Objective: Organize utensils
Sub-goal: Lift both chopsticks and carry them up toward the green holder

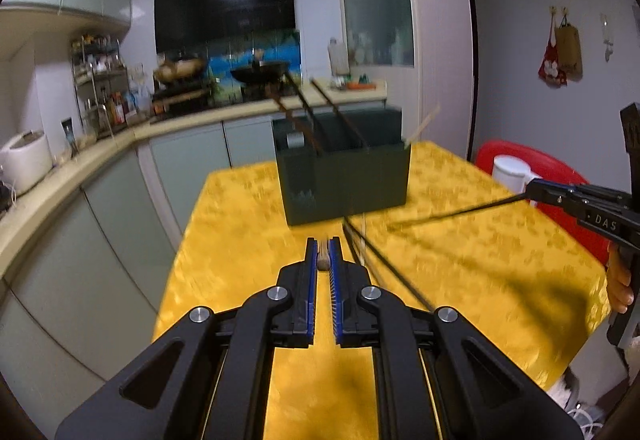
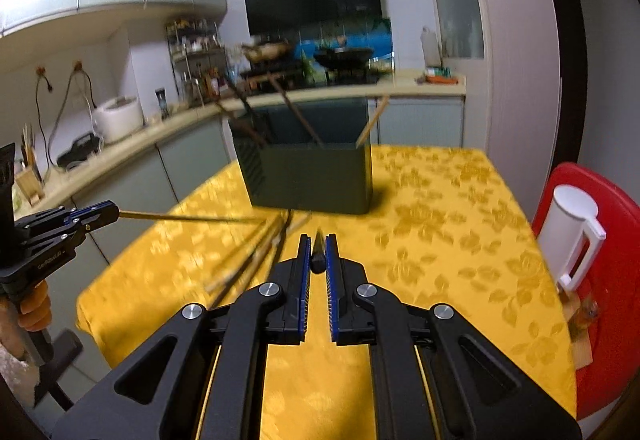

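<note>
A dark green utensil box (image 1: 344, 180) stands on the yellow tablecloth (image 1: 240, 240) with several chopsticks (image 1: 316, 112) leaning in it. My left gripper (image 1: 323, 242) is shut on the end of a light brown chopstick (image 2: 180, 217), which points across the table above the cloth. My right gripper (image 2: 318, 238) is shut on a dark chopstick (image 1: 460, 210), its butt end (image 2: 318, 260) showing between the pads. Both grippers hover above the table in front of the box (image 2: 312, 176). Several loose chopsticks (image 2: 248, 260) lie on the cloth between them.
A white mug (image 2: 572, 224) sits on a red stool (image 2: 608, 280) beside the table's right edge. Beyond the table runs a kitchen counter (image 1: 100, 148) with a rice cooker (image 1: 26, 160), a spice rack and a wok (image 1: 260, 74) on the stove.
</note>
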Demonstrator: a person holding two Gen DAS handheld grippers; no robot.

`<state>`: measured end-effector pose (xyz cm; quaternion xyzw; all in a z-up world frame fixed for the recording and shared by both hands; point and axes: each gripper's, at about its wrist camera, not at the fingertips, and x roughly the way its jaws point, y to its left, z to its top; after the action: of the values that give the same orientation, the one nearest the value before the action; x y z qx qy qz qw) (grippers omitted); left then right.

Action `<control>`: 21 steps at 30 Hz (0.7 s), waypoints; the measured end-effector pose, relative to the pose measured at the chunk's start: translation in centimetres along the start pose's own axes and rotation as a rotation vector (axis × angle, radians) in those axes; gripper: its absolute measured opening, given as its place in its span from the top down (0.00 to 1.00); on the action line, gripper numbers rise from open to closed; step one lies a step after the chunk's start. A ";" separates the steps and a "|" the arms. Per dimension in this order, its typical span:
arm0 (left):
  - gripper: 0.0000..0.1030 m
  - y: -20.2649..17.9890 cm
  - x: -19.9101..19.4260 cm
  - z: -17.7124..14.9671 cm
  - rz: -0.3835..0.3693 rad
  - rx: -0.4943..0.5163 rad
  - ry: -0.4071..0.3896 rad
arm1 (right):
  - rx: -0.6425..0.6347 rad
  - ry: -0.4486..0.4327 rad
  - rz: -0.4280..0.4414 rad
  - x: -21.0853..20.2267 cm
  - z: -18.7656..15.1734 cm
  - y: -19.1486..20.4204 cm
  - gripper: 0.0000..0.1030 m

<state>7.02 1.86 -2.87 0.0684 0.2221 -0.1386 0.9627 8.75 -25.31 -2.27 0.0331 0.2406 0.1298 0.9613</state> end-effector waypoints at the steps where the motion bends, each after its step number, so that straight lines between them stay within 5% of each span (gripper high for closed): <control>1: 0.95 0.1 -0.2 0.5 0.001 0.000 -0.011 | -0.001 -0.014 0.007 -0.3 0.6 0.1 0.92; 21: 0.95 1.6 0.0 7.1 -0.027 -0.031 -0.092 | -0.010 -0.070 0.036 -0.2 6.8 0.9 0.92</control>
<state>10.38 2.04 3.61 0.0442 0.1808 -0.1510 0.9709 11.53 -24.53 3.91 0.0372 0.2056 0.1473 0.9668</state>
